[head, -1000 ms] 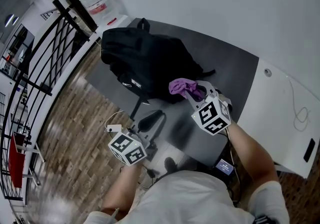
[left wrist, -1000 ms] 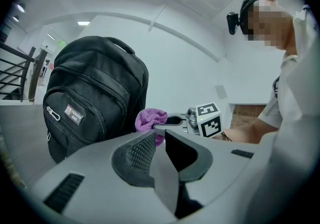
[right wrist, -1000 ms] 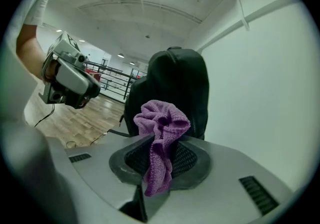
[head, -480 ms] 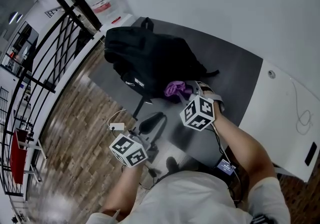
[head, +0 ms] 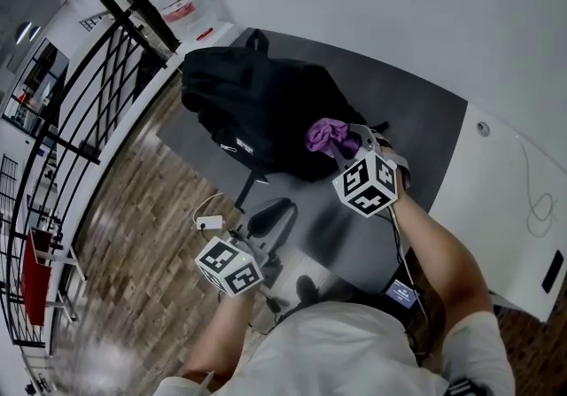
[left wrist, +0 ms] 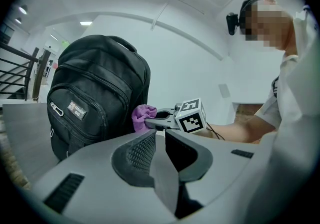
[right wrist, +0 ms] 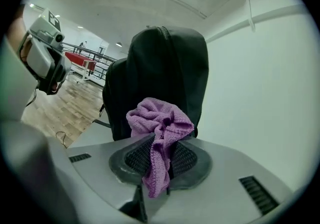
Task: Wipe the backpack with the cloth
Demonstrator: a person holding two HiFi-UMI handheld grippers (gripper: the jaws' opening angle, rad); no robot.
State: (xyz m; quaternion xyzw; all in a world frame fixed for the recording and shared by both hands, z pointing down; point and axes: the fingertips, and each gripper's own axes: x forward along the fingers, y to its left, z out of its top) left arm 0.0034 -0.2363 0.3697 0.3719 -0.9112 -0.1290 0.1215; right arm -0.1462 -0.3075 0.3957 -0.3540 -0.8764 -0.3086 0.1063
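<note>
Backpack (head: 257, 106) is black fabric and stands upright toward the left end of the dark grey table (head: 425, 128), carry handle (head: 254, 40) on top. The front pocket has a small label patch (left wrist: 76, 110) w/ a metal zip pull (left wrist: 56, 109) just beside it. The print is too small to read. Zip seams curve round the front, and the fabric looks full, not slumped.

Right hand-held gripper (head: 344, 144) is clamped tight on the cloth (head: 326, 133). That's a purple, knitted-looking rag, bunched in a crumpled wad above the jaws, w/ one tail hanging down between the pads. The wad sits right up against the backpack's side panel, approx. halfway up, and seems to touch it.

Left hand-held gripper (head: 270, 215) is held low by the table's near edge, well apart from the bag. Its jaws are drawn together w/ nothing between them, pointing toward the front pocket.

Wood floor (head: 133, 235) and a black railing (head: 80, 120) are to the left of the table.
</note>
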